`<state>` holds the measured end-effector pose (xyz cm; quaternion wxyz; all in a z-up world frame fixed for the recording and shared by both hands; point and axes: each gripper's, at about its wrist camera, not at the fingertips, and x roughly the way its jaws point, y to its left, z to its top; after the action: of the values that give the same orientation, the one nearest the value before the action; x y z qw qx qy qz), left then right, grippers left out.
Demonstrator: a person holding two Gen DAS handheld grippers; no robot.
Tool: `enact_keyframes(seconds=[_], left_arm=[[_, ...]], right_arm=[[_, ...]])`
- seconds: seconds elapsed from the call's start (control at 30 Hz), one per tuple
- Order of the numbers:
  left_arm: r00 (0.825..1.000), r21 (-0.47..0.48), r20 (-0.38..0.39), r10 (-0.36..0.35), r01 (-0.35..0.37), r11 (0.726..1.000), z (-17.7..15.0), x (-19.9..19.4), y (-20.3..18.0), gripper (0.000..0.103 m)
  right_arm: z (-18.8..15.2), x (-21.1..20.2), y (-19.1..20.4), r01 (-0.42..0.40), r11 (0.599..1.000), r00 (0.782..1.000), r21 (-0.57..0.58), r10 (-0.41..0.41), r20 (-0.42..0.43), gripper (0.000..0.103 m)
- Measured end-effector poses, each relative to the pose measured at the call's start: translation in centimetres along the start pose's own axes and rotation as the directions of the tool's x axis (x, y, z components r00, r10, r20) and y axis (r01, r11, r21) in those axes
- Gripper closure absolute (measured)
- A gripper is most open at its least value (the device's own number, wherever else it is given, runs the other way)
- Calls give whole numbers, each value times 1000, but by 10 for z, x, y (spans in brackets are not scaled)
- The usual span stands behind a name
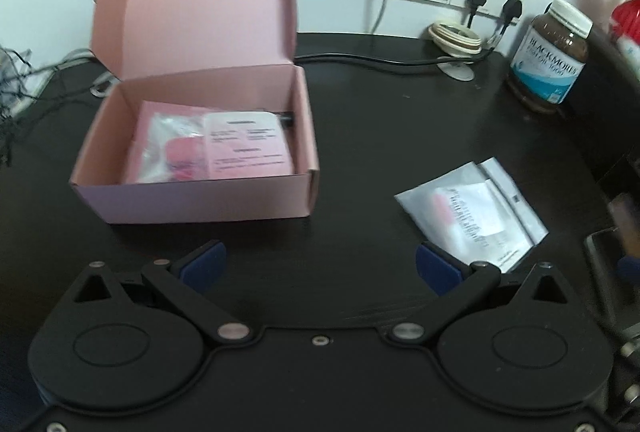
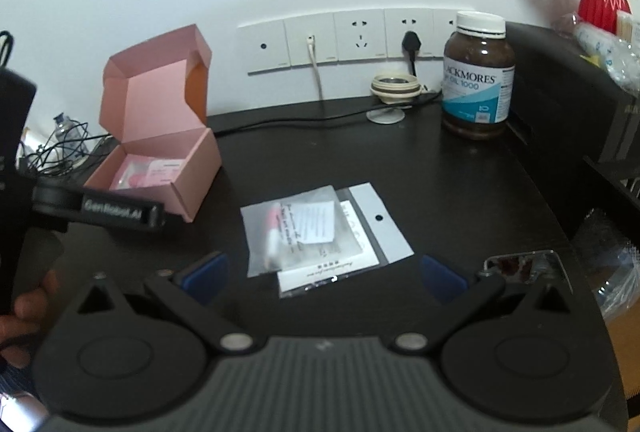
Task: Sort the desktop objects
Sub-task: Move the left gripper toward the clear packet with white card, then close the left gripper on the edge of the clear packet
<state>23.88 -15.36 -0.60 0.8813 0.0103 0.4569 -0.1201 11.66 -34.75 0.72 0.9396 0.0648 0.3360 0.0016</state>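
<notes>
We see dark desk (image 2: pixel 400 168); open pink box (image 1: pixel 192 148) sits left, holding pink packets; clear plastic packets (image 2: pixel 316 236) lie flat mid-desk, near box; left gripper (image 1: pixel 320 268) and right gripper (image 2: pixel 324 276) hover empty, jaws apart

- The brown supplement bottle (image 2: pixel 477 76) carries a label reading "BLACKMORES", its first letter cut off in the right wrist view, and "OIL 1000" beneath.
- The black gripper arm (image 2: pixel 116 214) bears "GenRobot.AI" in pale letters.
- Print on the card in the pink box (image 1: pixel 244 146) and on the packets (image 2: pixel 316 232) is too blurred to read.
</notes>
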Motion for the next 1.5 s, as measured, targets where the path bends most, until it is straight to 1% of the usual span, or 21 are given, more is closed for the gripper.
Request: enact_keyframes(seconds=[0.1, 0.2, 0.37, 0.4, 0.5, 0.57, 0.6, 0.67, 0.77, 0.83, 0.97, 1.0, 1.1, 1.17, 1.23, 1.3, 1.37, 1.4, 1.47, 1.5], left_arm=[[999, -38, -41, -17, 16, 999, 8, 9, -7, 0], [995, -78, -87, -51, 44, 996, 16, 21, -16, 1], [984, -65, -141, -111, 102, 993, 33, 38, -40, 1], [981, -71, -153, -115, 105, 992, 36, 42, -42, 1], [965, -121, -219, -146, 122, 985, 46, 58, -45, 10], [952, -163, -253, -171, 132, 978, 50, 67, -43, 11], [949, -182, -263, -177, 131, 974, 50, 70, -41, 11], [941, -216, -276, -194, 136, 967, 52, 76, -38, 11], [937, -228, -285, -201, 138, 964, 53, 81, -37, 11], [932, -243, -295, -212, 141, 960, 53, 84, -36, 14], [934, -247, -282, -221, 152, 957, 55, 85, -39, 16], [934, -245, -281, -221, 153, 957, 55, 85, -41, 19], [930, -248, -284, -233, 164, 955, 56, 87, -47, 22], [929, -248, -284, -238, 169, 954, 57, 88, -51, 29], [928, -244, -286, -240, 172, 954, 59, 90, -53, 48], [923, -247, -293, -250, 180, 952, 59, 91, -54, 53], [920, -231, -301, -252, 185, 955, 58, 92, -57, 62], [919, -219, -305, -248, 186, 958, 58, 92, -59, 69], [920, -202, -308, -243, 186, 961, 57, 92, -60, 73], [920, -201, -304, -247, 191, 961, 56, 92, -60, 83]], right_arm=[[-2, 1, -3, -14, 1000, 1000, 6, 14, 2, 1], [-3, 3, -6, -24, 1000, 1000, 15, 24, 5, 1], [-1, 1, -15, -39, 998, 999, 39, 38, 26, 1], [-1, 0, -17, -40, 998, 999, 45, 38, 29, 1], [-1, -2, -24, -34, 997, 999, 63, 31, 38, 1], [-1, -4, -30, -29, 996, 999, 80, 26, 43, 1], [-1, -4, -32, -28, 996, 999, 86, 24, 45, 1], [-2, -5, -35, -26, 995, 999, 92, 21, 48, 1], [-2, -6, -39, -22, 996, 999, 89, 18, 46, 1], [-2, -5, -41, -19, 996, 999, 92, 15, 44, 1], [-1, -2, -44, -22, 995, 999, 102, 18, 37, 1], [-1, -2, -43, -24, 995, 999, 99, 20, 37, 1], [-1, -2, -43, -28, 996, 999, 89, 25, 34, 1], [-1, -1, -43, -29, 996, 999, 85, 26, 32, 1], [-1, -1, -44, -25, 996, 999, 87, 22, 29, 1], [-1, -2, -45, -19, 995, 999, 94, 16, 29, 1], [-1, -3, -47, -16, 995, 999, 101, 13, 30, 1], [-1, -3, -47, -15, 995, 999, 102, 12, 30, 1], [0, -4, -47, -14, 995, 999, 100, 11, 31, 1], [-1, -4, -47, -14, 995, 999, 98, 11, 31, 1]])
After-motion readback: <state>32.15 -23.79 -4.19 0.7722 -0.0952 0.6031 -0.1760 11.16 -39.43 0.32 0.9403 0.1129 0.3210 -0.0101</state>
